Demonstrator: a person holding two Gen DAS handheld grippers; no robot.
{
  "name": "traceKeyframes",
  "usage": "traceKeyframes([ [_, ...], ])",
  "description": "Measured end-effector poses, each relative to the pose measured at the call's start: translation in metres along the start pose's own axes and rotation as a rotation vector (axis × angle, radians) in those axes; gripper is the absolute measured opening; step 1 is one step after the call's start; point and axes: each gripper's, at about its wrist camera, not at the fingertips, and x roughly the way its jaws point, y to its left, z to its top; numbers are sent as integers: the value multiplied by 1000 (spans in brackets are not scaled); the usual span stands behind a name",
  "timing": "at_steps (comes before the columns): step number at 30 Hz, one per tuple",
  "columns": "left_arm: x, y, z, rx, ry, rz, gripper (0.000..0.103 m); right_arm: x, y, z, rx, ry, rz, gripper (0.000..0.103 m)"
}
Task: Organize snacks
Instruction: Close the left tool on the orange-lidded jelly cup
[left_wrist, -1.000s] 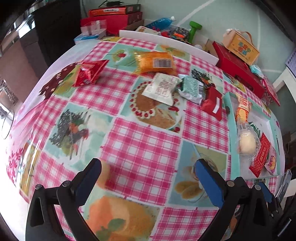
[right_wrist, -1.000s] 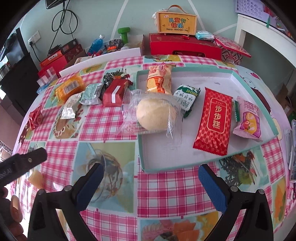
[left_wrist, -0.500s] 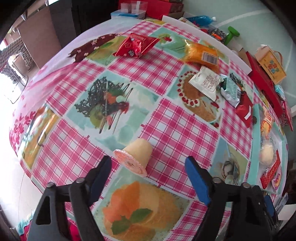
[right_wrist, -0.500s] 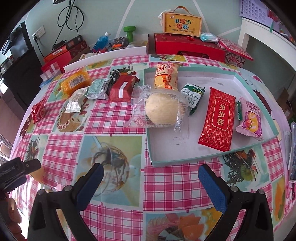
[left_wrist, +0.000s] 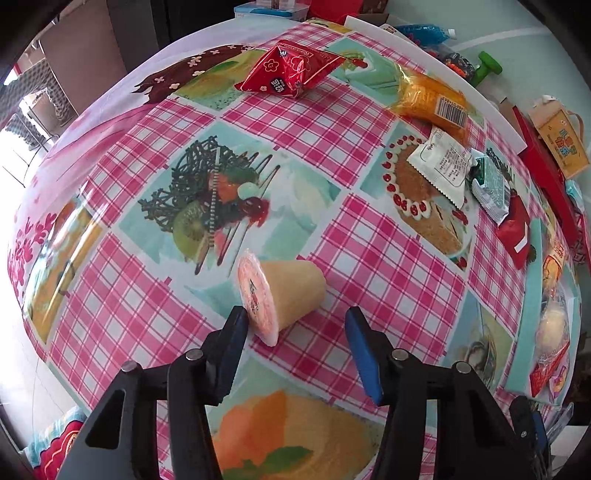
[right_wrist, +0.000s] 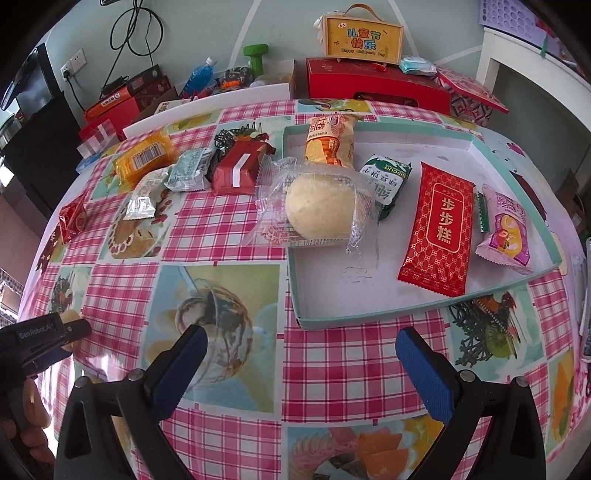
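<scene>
Left wrist view: my left gripper (left_wrist: 295, 328) is closing around the cup (left_wrist: 282, 297), which lies on its side on the table (left_wrist: 369, 258); the left pad touches the lid, the right is clear. Risk: the tapered cup rolls or squirts out.

Right wrist view: my right gripper (right_wrist: 299, 360) hangs apart, empty, before the tray (right_wrist: 332, 321). Risk: none while idle.

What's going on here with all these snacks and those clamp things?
A person is sorting snacks on a checked tablecloth with a hand-held gripper in each hand. The left gripper is closing around a small jelly cup lying on its side; its fingers are not yet pressing on both sides of it. The right gripper hangs open and empty in front of a teal tray, which already holds several packets, among them a wrapped bun. More packets wait on the cloth.
</scene>
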Motion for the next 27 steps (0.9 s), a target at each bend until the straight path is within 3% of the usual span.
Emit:
traceKeyframes([
  [5,0,1,9,-18,-5,-17,56,5,-1,0,0,13,-2,103],
  [16,5,19,21,-5,-21,34,56,9,0,0,-11,27,-4,103],
  [24,8,4,30,21,-29,52,56,13,3,2,-18,35,-10,103],
  [27,9,0,32,45,-35,47,48,14,4,3,-23,38,-15,103],
])
